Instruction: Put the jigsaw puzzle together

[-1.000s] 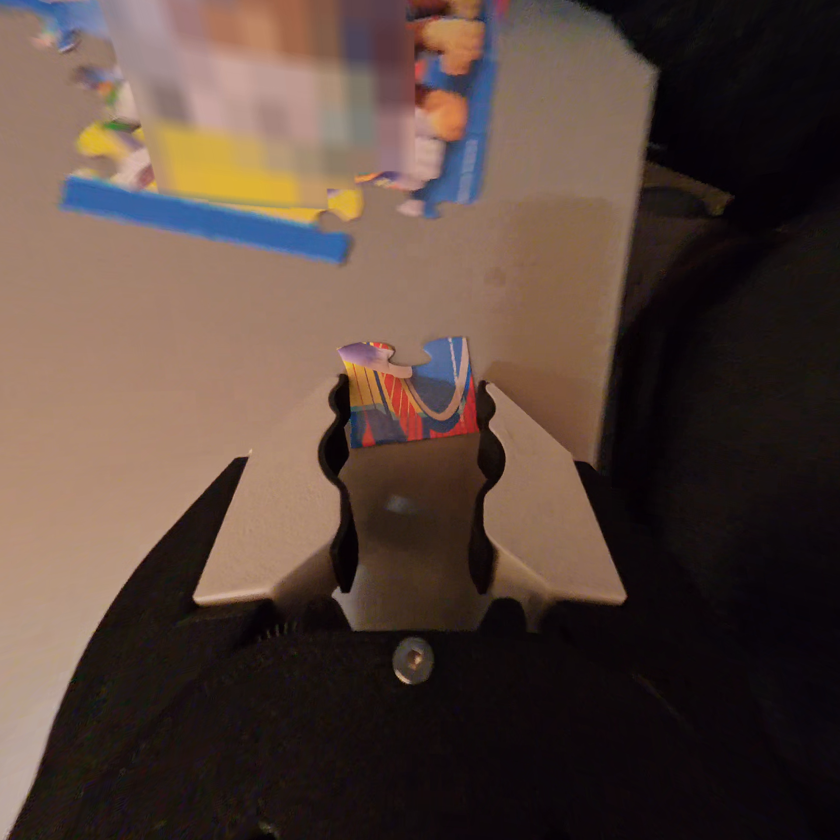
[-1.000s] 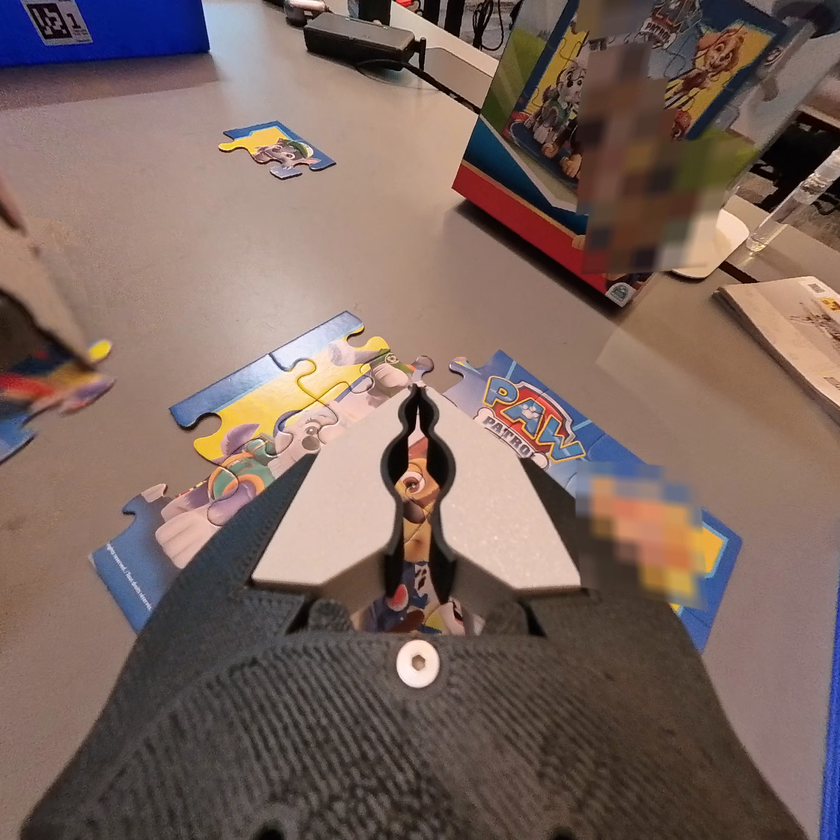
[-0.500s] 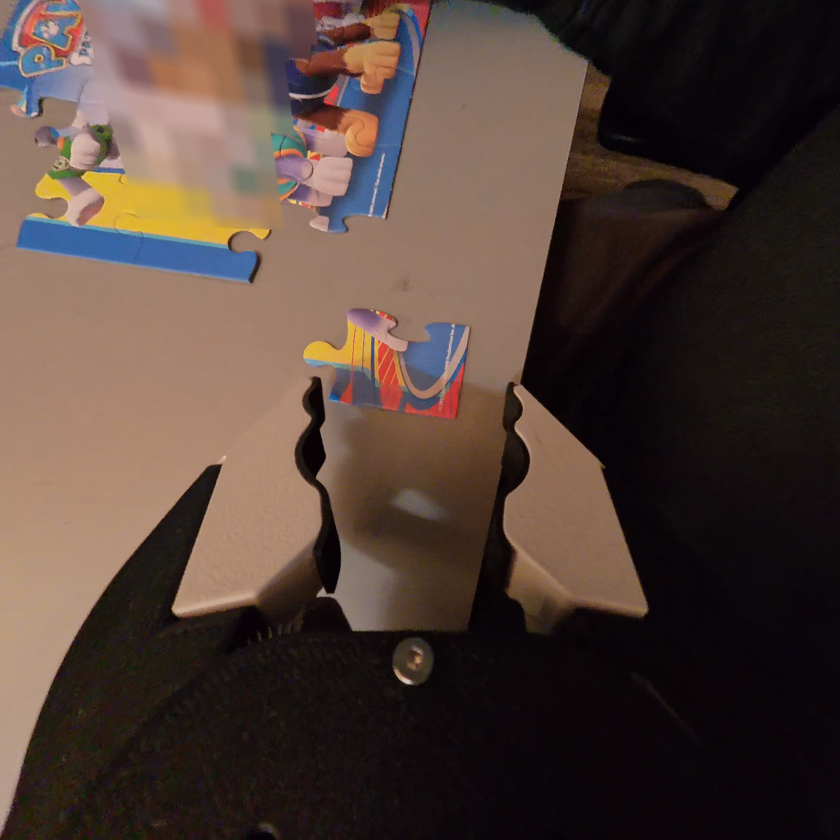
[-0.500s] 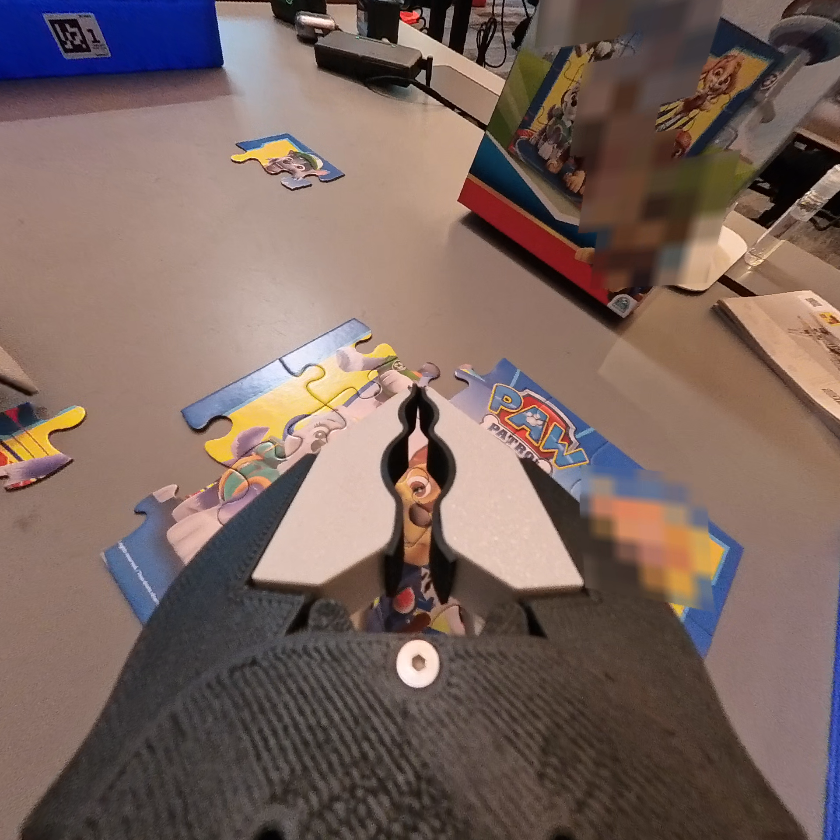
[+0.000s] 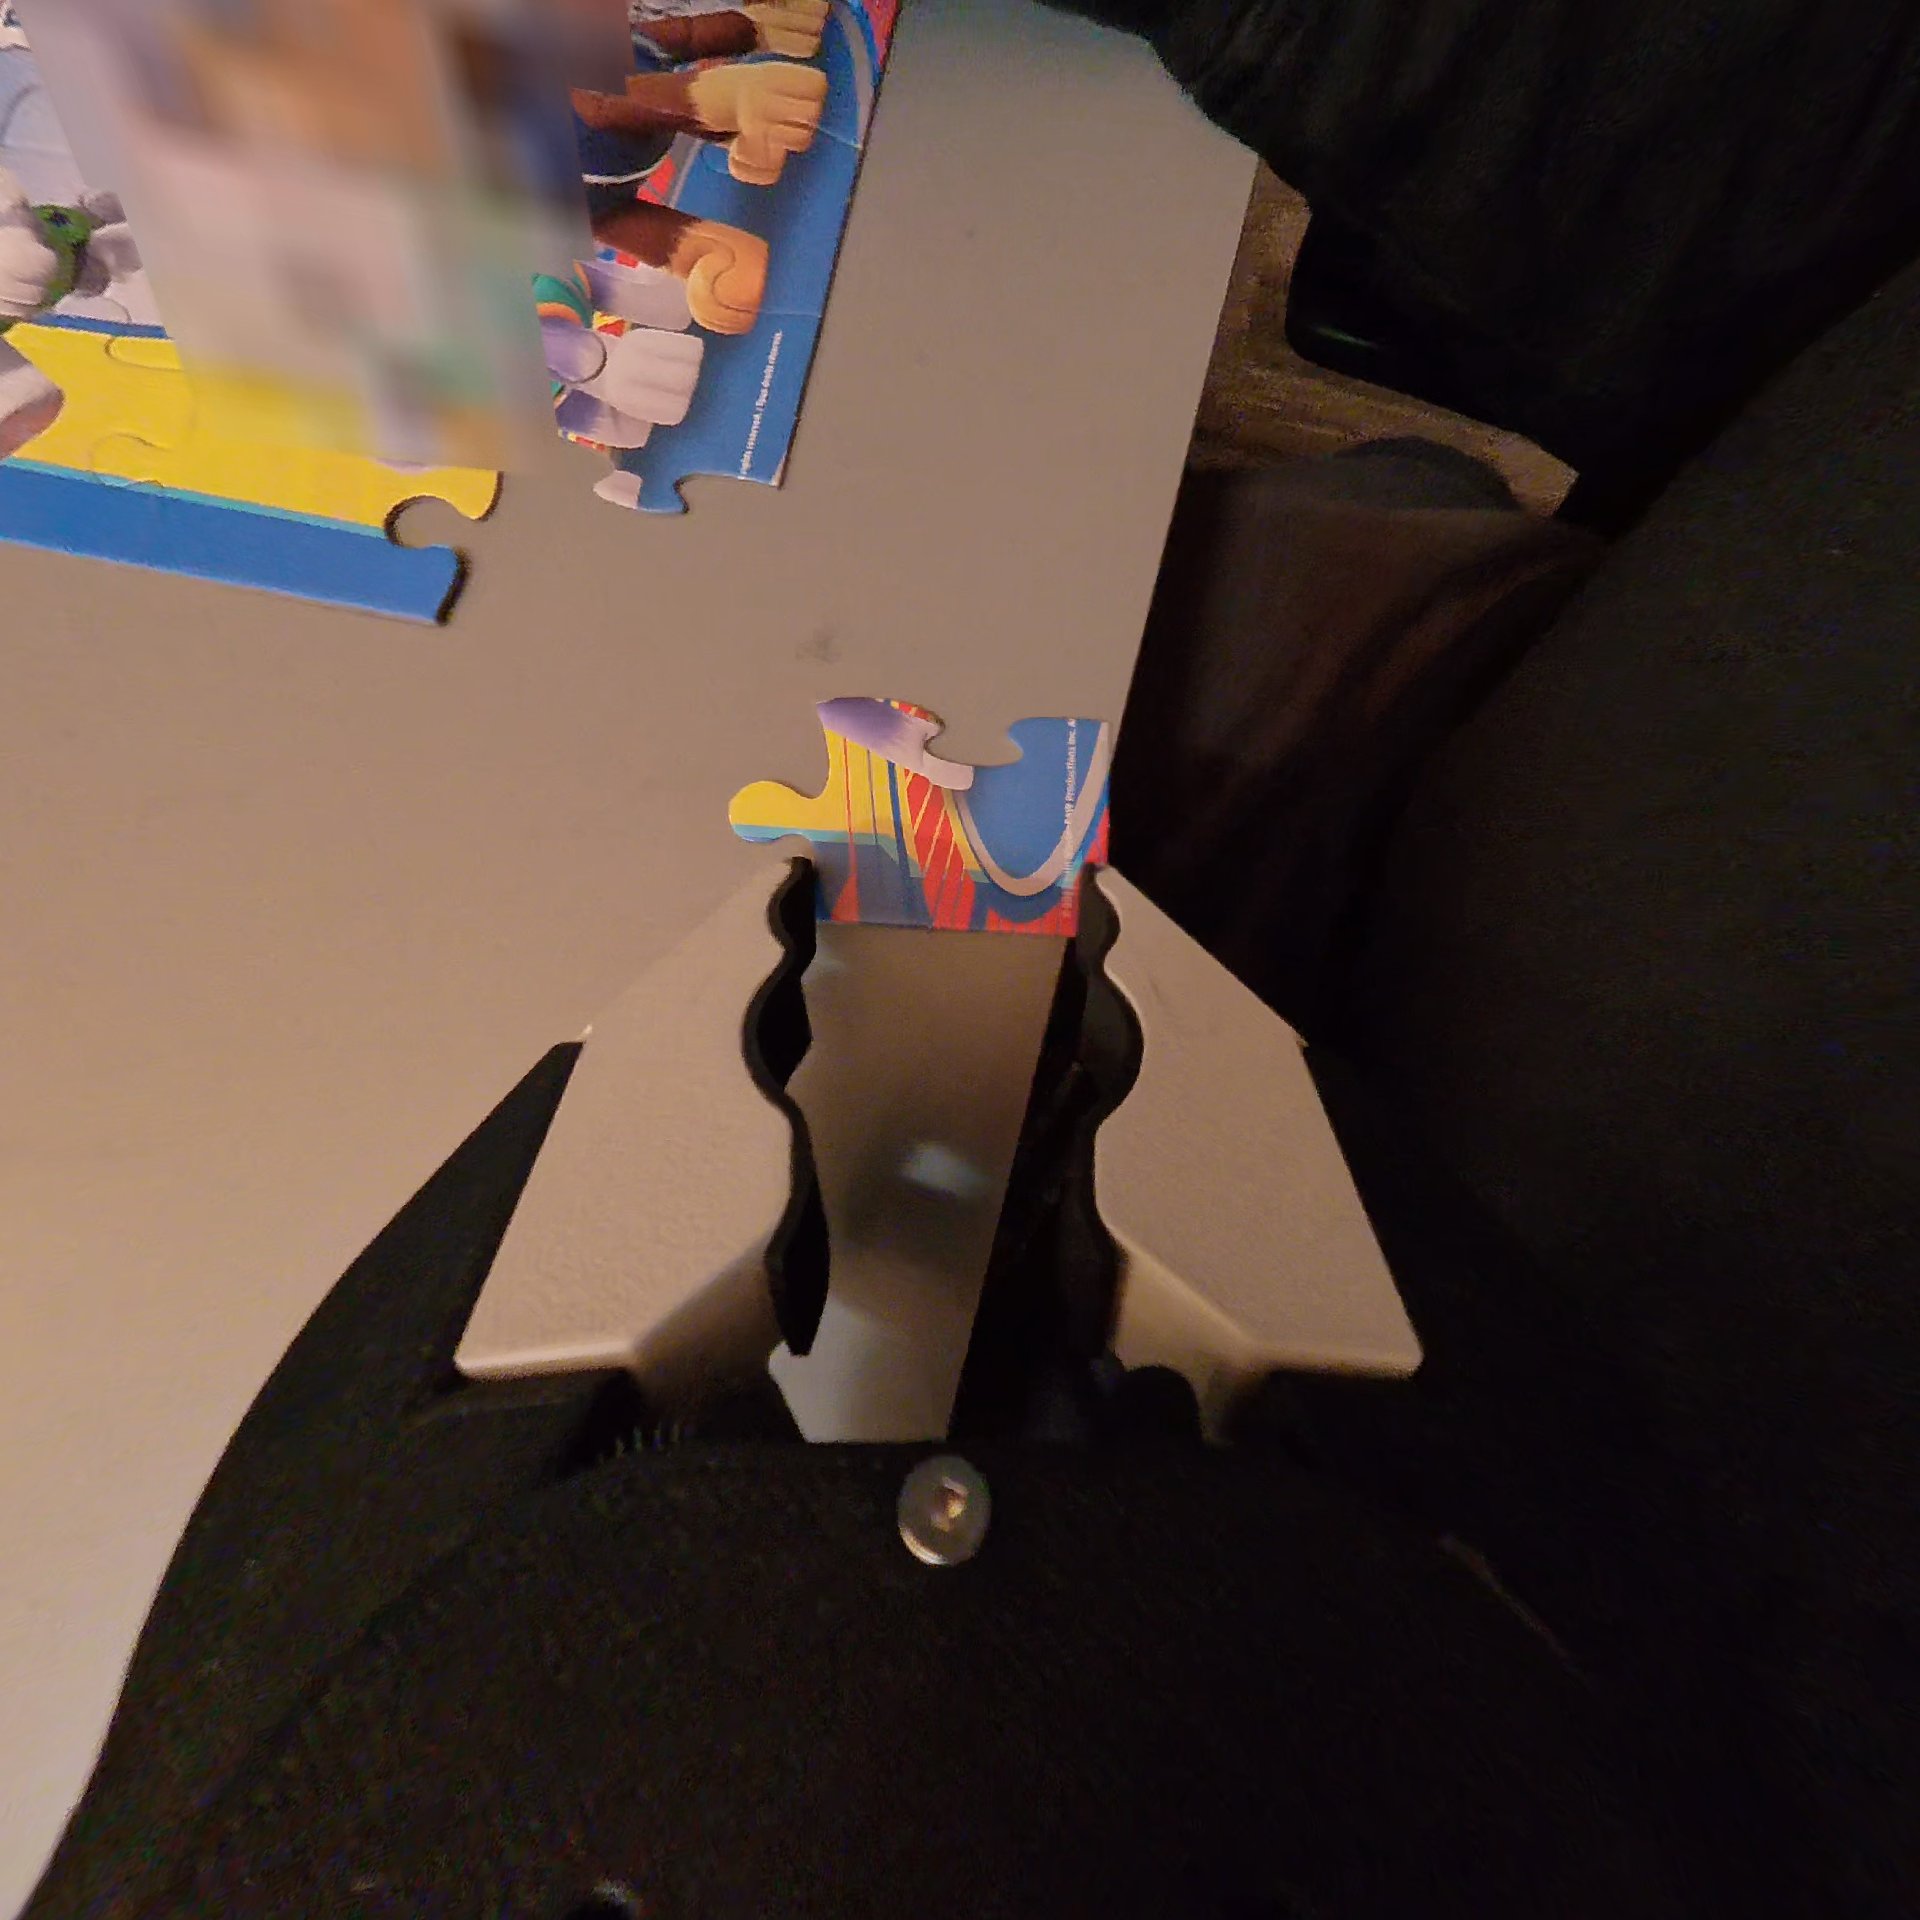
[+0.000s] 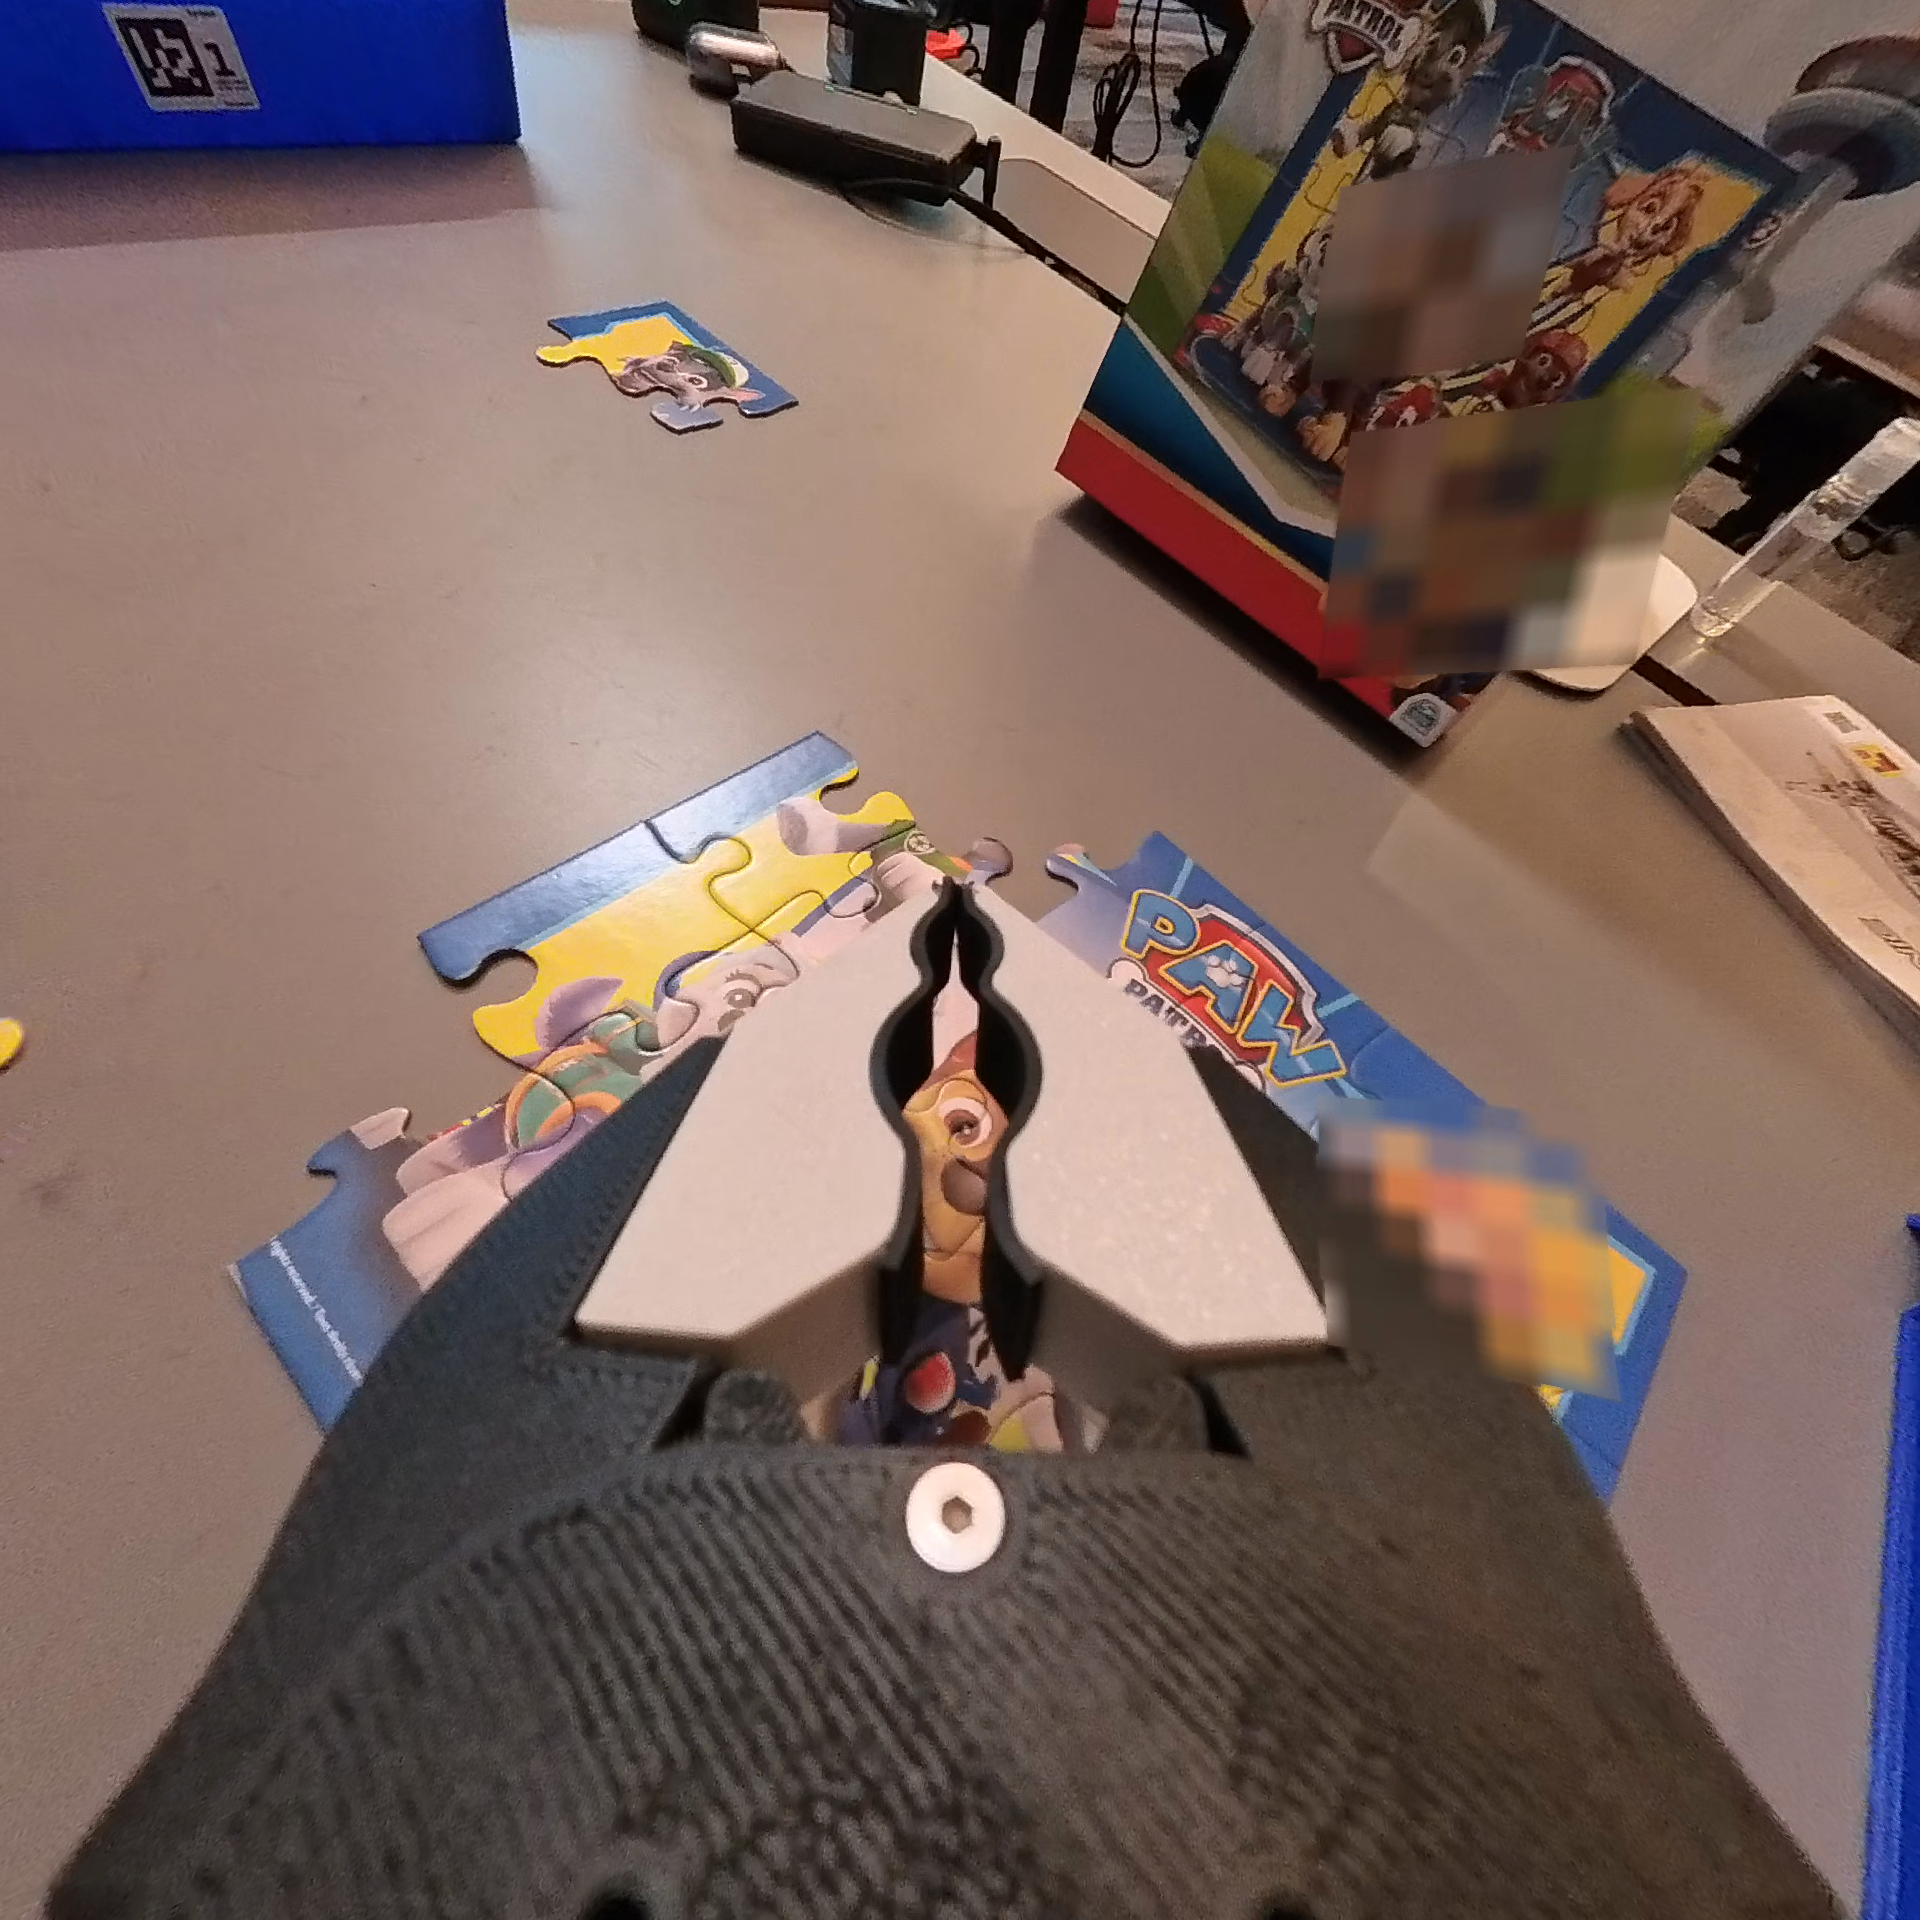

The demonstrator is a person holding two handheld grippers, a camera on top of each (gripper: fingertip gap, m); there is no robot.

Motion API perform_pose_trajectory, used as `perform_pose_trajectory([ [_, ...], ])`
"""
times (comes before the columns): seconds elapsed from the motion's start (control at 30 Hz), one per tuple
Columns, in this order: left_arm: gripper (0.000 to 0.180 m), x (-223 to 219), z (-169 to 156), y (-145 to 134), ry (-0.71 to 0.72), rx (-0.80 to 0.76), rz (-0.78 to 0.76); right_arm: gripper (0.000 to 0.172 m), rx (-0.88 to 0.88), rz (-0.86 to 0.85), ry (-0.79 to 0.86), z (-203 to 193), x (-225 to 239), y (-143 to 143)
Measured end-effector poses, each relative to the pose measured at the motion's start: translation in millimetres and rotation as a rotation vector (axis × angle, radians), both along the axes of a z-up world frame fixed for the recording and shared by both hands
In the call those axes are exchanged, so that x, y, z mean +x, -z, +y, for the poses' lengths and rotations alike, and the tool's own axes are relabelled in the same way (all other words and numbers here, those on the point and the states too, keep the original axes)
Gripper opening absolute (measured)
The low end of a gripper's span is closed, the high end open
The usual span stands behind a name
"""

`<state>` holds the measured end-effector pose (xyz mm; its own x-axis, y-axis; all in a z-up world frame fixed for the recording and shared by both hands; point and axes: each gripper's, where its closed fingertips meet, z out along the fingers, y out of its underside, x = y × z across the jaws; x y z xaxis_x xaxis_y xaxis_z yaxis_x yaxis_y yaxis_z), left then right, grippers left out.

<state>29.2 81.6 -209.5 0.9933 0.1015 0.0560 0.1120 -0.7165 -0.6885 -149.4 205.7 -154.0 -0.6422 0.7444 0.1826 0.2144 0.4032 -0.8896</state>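
Table-edge puzzle piece (image 5: 935, 821) between fingertips (image 5: 795, 894)

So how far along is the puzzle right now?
Done: several pieces are joined into a partial picture on the table. In hand: the left gripper presses its fingers on both sides of a loose piece at the table edge; the right gripper is shut, empty, over the joined part. Left: that piece and a farther loose piece are unjoined.
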Motion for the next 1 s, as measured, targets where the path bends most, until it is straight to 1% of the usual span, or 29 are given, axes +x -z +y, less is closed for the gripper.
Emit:
perform_pose_trajectory([
  [0.07, 0.039, 0.7, 2.2, -1.5, -0.003, 0.014, 0.009, 0.000, 0.003, 0.003, -0.002, -0.9, 0.5, -0.1],
  [0.2, 0.043, -0.8, 5.5, -1.8, -0.007, 0.022, 0.019, 0.000, 0.011, 0.009, -0.002, -1.2, 0.7, -0.3],
  [0.27, 0.051, 2.0, 6.7, -1.7, 0.008, 0.018, 0.019, 0.000, 0.010, 0.011, -0.002, -1.1, 0.7, -0.6],
  [0.33, 0.063, 7.6, 8.7, -2.0, 0.024, 0.020, 0.006, 0.000, 0.010, 0.011, -0.001, -0.9, 0.7, -0.7],
  [0.43, 0.081, 6.7, 7.5, 2.2, -0.006, -0.013, 0.007, 0.000, 0.013, 0.010, -0.002, -1.1, 0.7, -0.1],
  [0.5, 0.083, 6.4, 8.0, 2.2, -0.021, -0.012, 0.005, 0.000, 0.016, 0.011, -0.003, -1.4, 0.7, 0.2],
  [0.57, 0.080, 5.3, 8.1, 2.4, -0.039, -0.018, 0.011, 0.000, 0.020, 0.011, -0.003, -1.7, 0.7, 0.5],
  [0.67, 0.067, 5.6, 6.4, 2.5, -0.054, -0.042, 0.028, 0.000, 0.022, 0.011, -0.003, -1.7, 0.7, 0.8],
  [0.9, 0.062, 11.0, 5.1, 4.2, -0.068, -0.058, 0.072, 0.000, 0.025, 0.013, -0.004, -2.1, 0.7, 0.8],
  [1.0, 0.055, 7.5, 4.8, 5.2, -0.081, -0.068, 0.114, 0.000, 0.027, 0.014, -0.004, -2.5, 0.8, 0.9],
])
